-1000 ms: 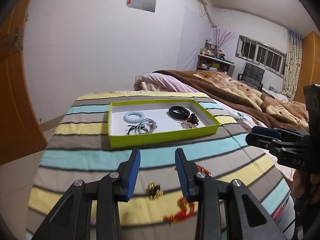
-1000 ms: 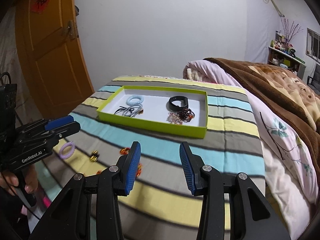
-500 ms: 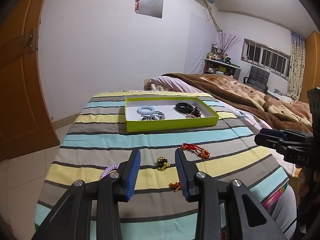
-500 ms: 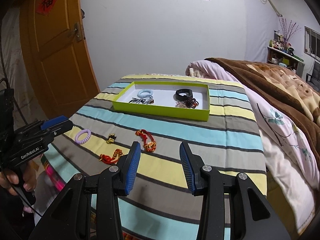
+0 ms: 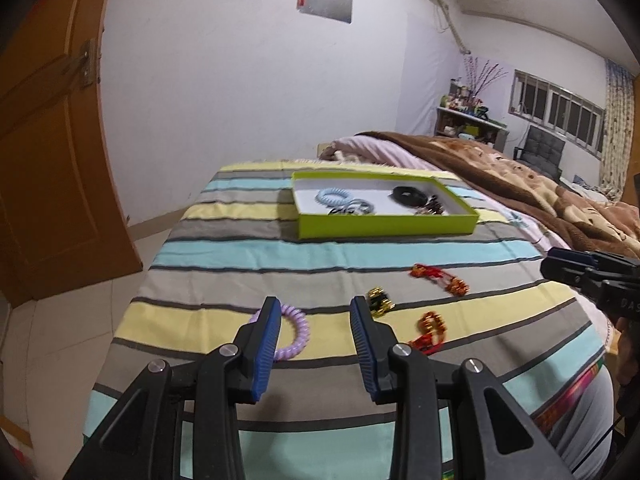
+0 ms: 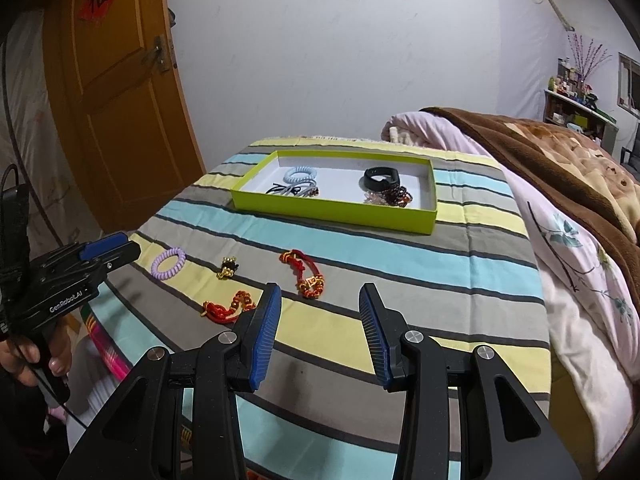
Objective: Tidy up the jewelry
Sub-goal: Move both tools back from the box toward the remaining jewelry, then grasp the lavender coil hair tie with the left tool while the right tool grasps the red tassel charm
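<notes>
Both grippers have drawn back from the green tray over the last second, so the whole near half of the striped desk has come into view. That suggests one drop-off is done and the next pickup is being chosen.

The green tray sits toward the far end of the desk, well in from the edges, holding hair ties and a black band. The bed runs along the right side; the left and near edges drop to the floor.

Four loose pieces lie on the near stripes, well apart: a purple coil tie, two red knotted bracelets, and a small gold charm.

The left gripper hovers with fingers spread and empty, the purple tie just ahead of its left finger. The right gripper is likewise spread and empty.
</notes>
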